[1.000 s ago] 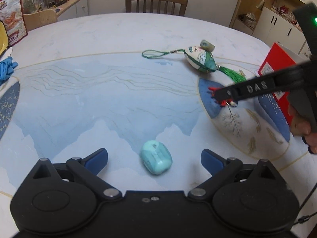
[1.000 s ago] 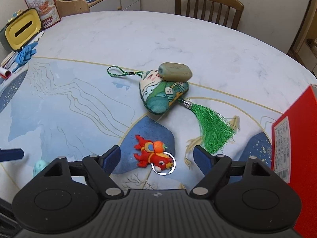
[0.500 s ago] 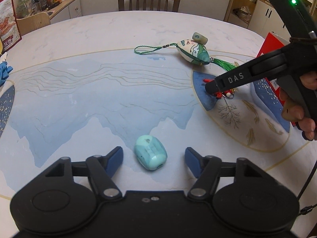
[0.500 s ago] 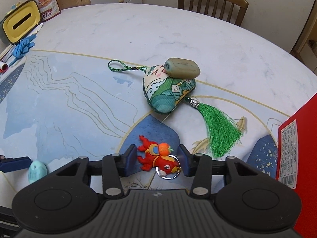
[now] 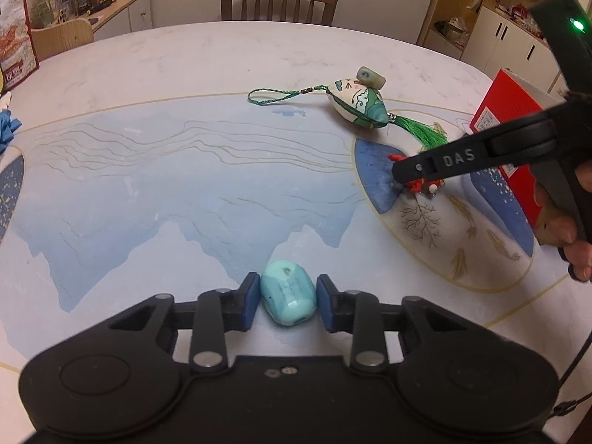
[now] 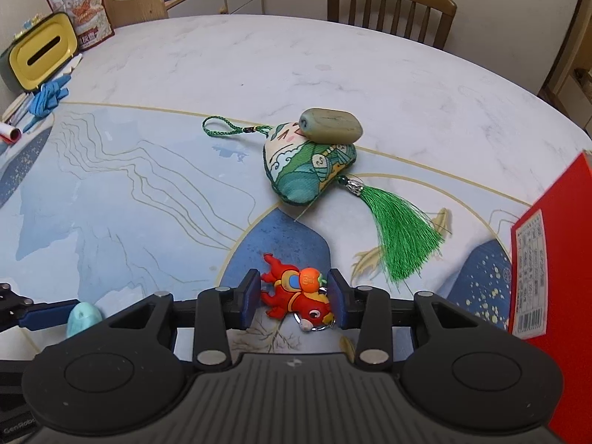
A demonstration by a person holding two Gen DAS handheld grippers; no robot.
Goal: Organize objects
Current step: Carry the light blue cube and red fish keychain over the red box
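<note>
Since a second ago: both tongs have drawn in from wide open, and each now has its pads against a small thing on the table [image 5: 222, 74].
Left tongs [image 5: 285, 301]: nearly closed, blue pads touching both sides of the pale blue-green stone [image 5: 288, 298], low in the middle of the left view. I can't tell whether it has left the table.
Right tongs [image 6: 292, 296]: nearly closed round the red fish charm [image 6: 296, 296], low in the middle of the right view, over the dark blue patch of the printed mat. Its key ring pokes out below the pads.
Same pair from the other side: the right tongs [image 5: 403, 172] reach in from the right edge of the left view, held by a hand [image 5: 566, 229], covering most of the fish charm [image 5: 418, 185].
Untouched: the green pouch [image 6: 307, 170] with its tassel and cord loop sits right of centre, a grey-green pebble [image 6: 329, 125] resting on top of it.
Likely destination: a red box [image 6: 547, 296] stands at the right edge; this is my guess only, since I can't see inside it.
Progress: early, I'd say. Two things are gripped but neither has been put anywhere, and the pouch and pebble are still to be dealt with.
Far off: a yellow tissue box [image 6: 37, 57] and a chair [image 6: 392, 14] at the upper edge, well apart from the work.
</note>
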